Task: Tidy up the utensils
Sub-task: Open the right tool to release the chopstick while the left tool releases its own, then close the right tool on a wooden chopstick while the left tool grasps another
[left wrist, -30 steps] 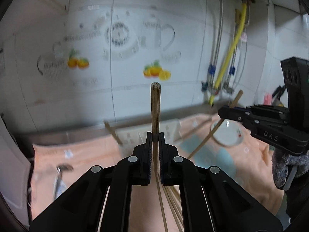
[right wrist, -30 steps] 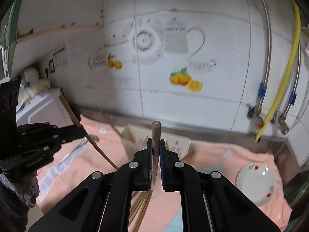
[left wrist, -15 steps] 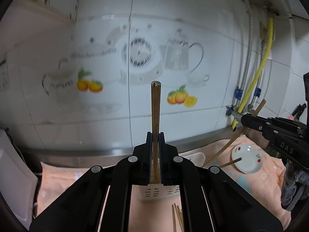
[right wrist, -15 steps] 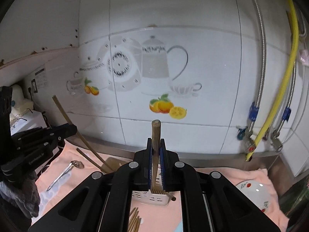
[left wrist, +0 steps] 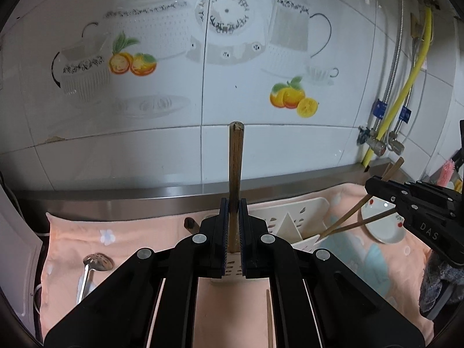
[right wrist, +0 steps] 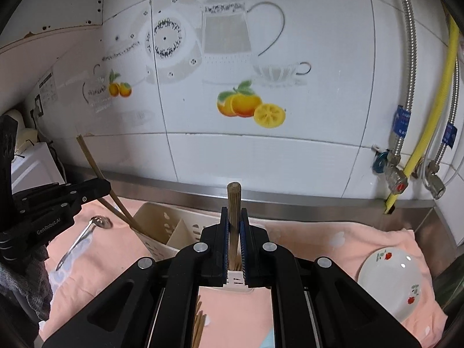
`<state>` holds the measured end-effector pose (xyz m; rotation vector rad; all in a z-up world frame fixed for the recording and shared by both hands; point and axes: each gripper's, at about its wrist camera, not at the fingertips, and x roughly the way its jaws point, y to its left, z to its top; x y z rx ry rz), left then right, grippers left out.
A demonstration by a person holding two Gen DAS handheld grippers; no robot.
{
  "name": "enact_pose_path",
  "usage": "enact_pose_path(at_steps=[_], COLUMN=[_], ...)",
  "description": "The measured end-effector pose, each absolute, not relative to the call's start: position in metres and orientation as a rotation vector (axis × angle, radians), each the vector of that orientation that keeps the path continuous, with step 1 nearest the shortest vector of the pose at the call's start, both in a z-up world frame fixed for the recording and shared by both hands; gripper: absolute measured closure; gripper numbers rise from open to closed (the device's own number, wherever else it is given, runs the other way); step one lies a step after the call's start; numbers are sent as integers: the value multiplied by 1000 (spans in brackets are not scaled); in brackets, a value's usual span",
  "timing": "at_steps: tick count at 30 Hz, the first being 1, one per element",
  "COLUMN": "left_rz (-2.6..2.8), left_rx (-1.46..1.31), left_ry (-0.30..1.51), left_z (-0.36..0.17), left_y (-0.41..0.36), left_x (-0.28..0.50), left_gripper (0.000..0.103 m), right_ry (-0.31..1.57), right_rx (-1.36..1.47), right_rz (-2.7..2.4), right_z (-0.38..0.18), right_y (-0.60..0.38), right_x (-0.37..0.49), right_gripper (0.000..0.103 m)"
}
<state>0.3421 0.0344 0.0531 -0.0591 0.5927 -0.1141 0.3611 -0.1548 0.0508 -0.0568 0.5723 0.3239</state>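
Two chopsticks are in play, one clamped in each gripper. The left gripper [left wrist: 233,237] has its fingers closed on a brown wooden chopstick [left wrist: 235,168] that stands nearly upright; the right gripper [right wrist: 234,240] grips a second chopstick [right wrist: 233,203] the same way, low on the shaft.

Judging by their look, these sticks are light, stiff and slim, with a smooth surface that could slip or pivot between flat pads. A hold near the middle seems safest; gripped low, the tall free end may swing. They should not break under a modest squeeze.

The white plastic utensil holder [right wrist: 162,226] sits on the peach cloth [right wrist: 348,240] covering the desk, directly ahead at 12 o'clock from both grippers. It is divided into compartments by an inner wall; in the right wrist view the left-hand stick's lower end reaches into the compartment at about 10 o'clock, and in the left wrist view the right-hand stick dips toward the holder's edge at 3 o'clock. Whether either tip touches bottom is hidden.

A slotted spoon [left wrist: 92,264] lies on the cloth at 9 o'clock, and a small empty dish [right wrist: 391,275] rests at 4 o'clock. Loose chopsticks [right wrist: 198,327] lie near 6 o'clock.
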Motion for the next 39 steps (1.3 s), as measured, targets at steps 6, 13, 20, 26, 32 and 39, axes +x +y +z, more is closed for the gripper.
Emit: enact_pose_path(at_steps=[6, 13, 20, 26, 32, 39], left_rz=[-110, -112, -129, -141, -137, -103], left_rx=[-65, -72, -61, -62, -63, -50], left_ry=[600, 552, 507, 533, 571, 619], left_z=[51, 68, 79, 58, 23, -13], left_y=[35, 38, 39, 41, 45, 48], left_x=[342, 322, 279, 233, 193, 165], left_gripper=[96, 85, 65, 49, 45, 39], right_ry=[577, 520, 448, 486, 571, 654], right_rx=[-58, -48, -81, -96, -98, -148], right_rz=[318, 300, 296, 332, 356, 322], right_z=[49, 69, 80, 46, -9, -74], right_y=[-154, -162, -171, -170, -161, -146], right_x=[362, 340, 278, 228, 189, 157], right_gripper=[95, 76, 63, 58, 58, 58])
